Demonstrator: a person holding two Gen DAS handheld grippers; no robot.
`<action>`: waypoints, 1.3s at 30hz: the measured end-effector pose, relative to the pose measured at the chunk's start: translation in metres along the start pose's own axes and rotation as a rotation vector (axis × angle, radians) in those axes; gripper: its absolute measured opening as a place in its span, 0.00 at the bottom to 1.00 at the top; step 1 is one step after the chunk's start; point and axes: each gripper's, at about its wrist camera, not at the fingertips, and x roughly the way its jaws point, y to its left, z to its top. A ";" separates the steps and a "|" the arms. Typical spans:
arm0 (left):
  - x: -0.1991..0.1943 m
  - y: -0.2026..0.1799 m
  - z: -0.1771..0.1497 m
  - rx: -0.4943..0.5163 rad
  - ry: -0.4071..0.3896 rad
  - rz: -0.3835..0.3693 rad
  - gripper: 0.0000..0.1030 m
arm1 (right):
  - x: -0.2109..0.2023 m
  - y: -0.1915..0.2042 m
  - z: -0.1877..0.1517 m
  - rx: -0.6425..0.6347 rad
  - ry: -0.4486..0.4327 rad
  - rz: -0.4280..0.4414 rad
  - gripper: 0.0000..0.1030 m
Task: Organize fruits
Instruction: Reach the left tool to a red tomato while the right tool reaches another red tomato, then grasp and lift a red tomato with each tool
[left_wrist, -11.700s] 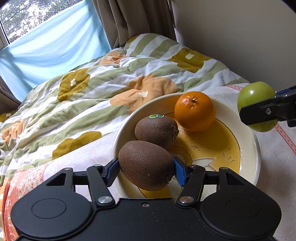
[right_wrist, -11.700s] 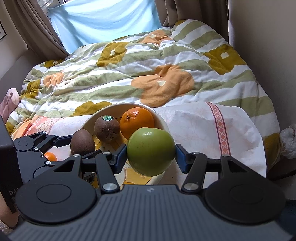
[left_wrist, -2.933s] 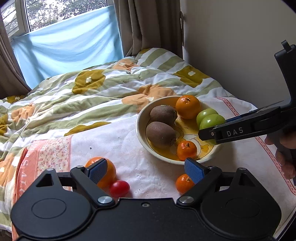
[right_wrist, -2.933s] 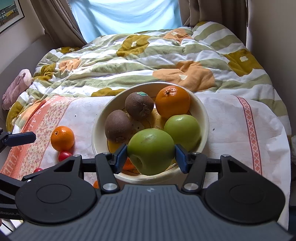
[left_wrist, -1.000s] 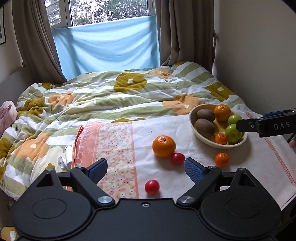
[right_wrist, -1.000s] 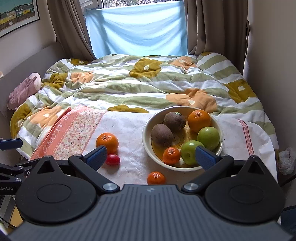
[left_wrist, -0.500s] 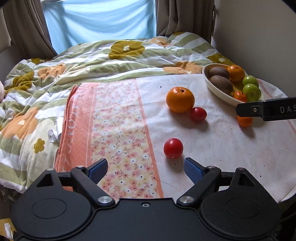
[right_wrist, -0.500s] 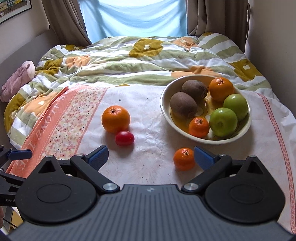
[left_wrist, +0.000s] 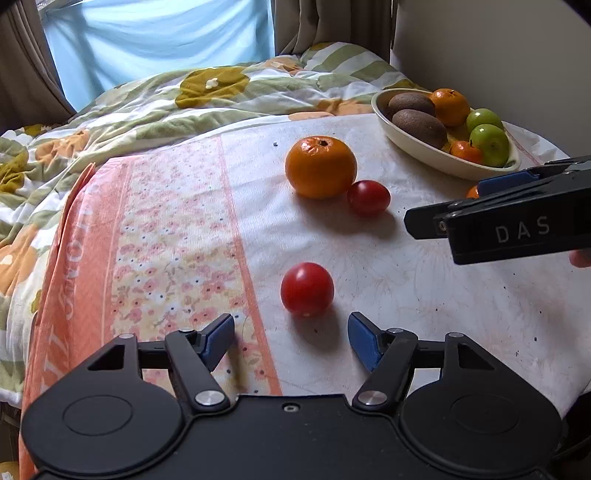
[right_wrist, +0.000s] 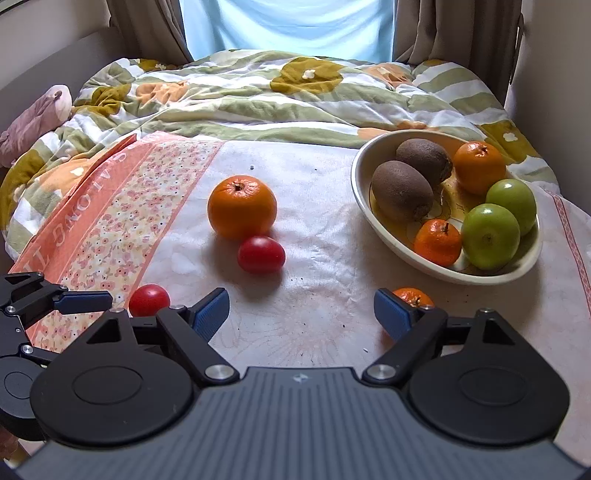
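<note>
A cream bowl (right_wrist: 532, 263) (left_wrist: 380, 101) at the right holds two kiwis, an orange, a small mandarin and two green apples. On the cloth lie a large orange (right_wrist: 242, 206) (left_wrist: 320, 166), a red tomato (right_wrist: 261, 254) (left_wrist: 368, 197) beside it, a second tomato (left_wrist: 307, 289) (right_wrist: 149, 299) and a small mandarin (right_wrist: 413, 294). My left gripper (left_wrist: 291, 334) is open, just short of the second tomato. My right gripper (right_wrist: 301, 310) is open and empty; the mandarin sits behind its right finger (right_wrist: 391, 314).
The fruit lies on a white cloth with an orange floral band (left_wrist: 155, 236) over a bed. A rumpled green and yellow quilt (right_wrist: 258, 96) lies behind. A wall stands right of the bowl, curtains and a window at the back.
Both grippers have moved forward and down toward the cloth. The second tomato is now close in front of my left fingers. The small mandarin is now at my right finger.
</note>
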 end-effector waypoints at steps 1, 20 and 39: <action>0.001 0.000 0.001 0.003 -0.002 -0.001 0.70 | 0.002 0.001 0.001 -0.002 0.000 0.003 0.96; 0.006 -0.004 0.012 0.010 -0.030 -0.023 0.34 | 0.033 0.005 0.012 -0.025 0.044 0.043 0.77; -0.003 0.000 0.012 -0.027 -0.044 0.006 0.34 | 0.055 0.023 0.024 -0.056 0.029 0.072 0.63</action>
